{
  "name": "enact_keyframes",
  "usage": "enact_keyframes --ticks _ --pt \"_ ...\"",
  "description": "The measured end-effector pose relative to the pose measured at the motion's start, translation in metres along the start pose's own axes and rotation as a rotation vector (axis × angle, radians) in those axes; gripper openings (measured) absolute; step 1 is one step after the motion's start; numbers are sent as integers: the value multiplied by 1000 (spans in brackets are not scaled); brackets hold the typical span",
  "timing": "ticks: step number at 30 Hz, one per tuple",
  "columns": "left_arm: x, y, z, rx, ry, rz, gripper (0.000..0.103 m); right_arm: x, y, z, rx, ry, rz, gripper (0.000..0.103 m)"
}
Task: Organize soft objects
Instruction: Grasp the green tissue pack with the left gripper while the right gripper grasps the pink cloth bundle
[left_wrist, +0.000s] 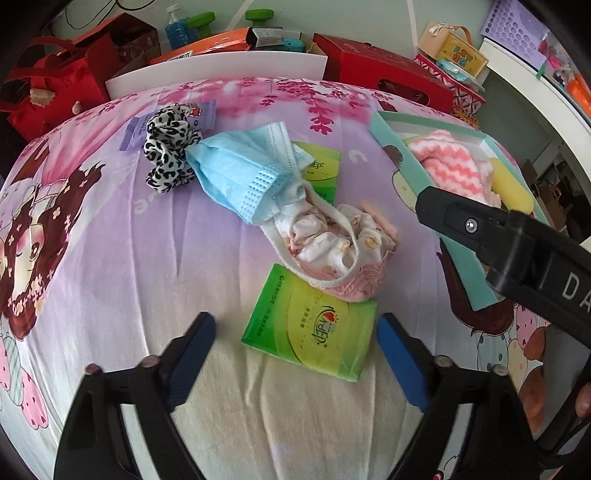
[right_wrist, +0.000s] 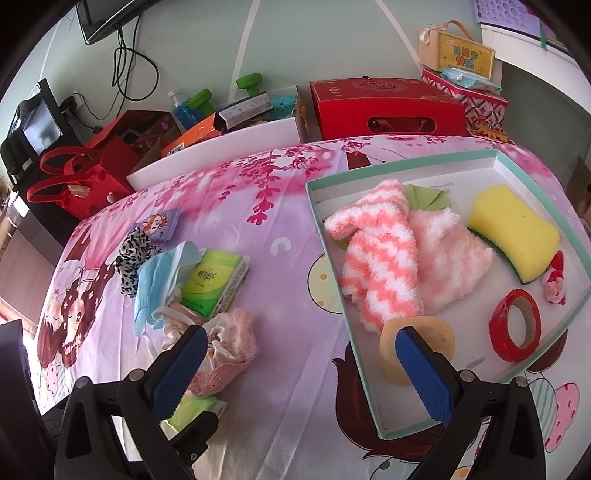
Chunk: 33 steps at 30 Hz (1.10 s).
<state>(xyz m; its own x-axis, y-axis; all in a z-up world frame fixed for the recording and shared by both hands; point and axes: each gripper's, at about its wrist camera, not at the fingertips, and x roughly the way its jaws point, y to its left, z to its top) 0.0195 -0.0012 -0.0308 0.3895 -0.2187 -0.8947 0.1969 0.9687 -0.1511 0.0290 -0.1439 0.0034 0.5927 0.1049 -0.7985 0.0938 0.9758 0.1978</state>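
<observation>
Clearly the left gripper (left_wrist: 295, 328) stands wide open and empty, its blue pads flanking the near green tissue pack (left_wrist: 310, 325) on the cartoon-print bedsheet (left_wrist: 110, 258), while the right gripper (right_wrist: 299, 350) hangs open too, holding nothing, one finger above the sheet and the other over the near wall of the teal box tray (right_wrist: 406, 162). That tray already holds a striped fuzzy towel (right_wrist: 373, 266), a yellow sponge (right_wrist: 513, 232), a red tape roll (right_wrist: 515, 325) and a tan tape roll (right_wrist: 417, 332). Left to sort are the pink and white underwear (left_wrist: 340, 251), which lies partly on the near pack's far edge, the blue face mask (left_wrist: 240, 170) overlapping it and a second green tissue pack (left_wrist: 321, 170), and the leopard-print scrunchie (left_wrist: 170, 155) touching the mask. The main risk, as I judge it, is that pinching the near pack drags the underwear along, and its loop strap could pull the mask after it; a shallow pinch on the slick wrapper may also slip. The right gripper sits near the left one's path to the tray, so the two could clash. Open sheet lies to the left of the pile and between pile and tray; the tray's raised rim must be cleared, and its free floor is mostly at the near corner.
</observation>
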Motion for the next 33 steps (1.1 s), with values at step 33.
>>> enact_keyframes --ticks 33 --pt "-18 79 1 -273 -52 174 70 14 34 -10 -112 64 75 67"
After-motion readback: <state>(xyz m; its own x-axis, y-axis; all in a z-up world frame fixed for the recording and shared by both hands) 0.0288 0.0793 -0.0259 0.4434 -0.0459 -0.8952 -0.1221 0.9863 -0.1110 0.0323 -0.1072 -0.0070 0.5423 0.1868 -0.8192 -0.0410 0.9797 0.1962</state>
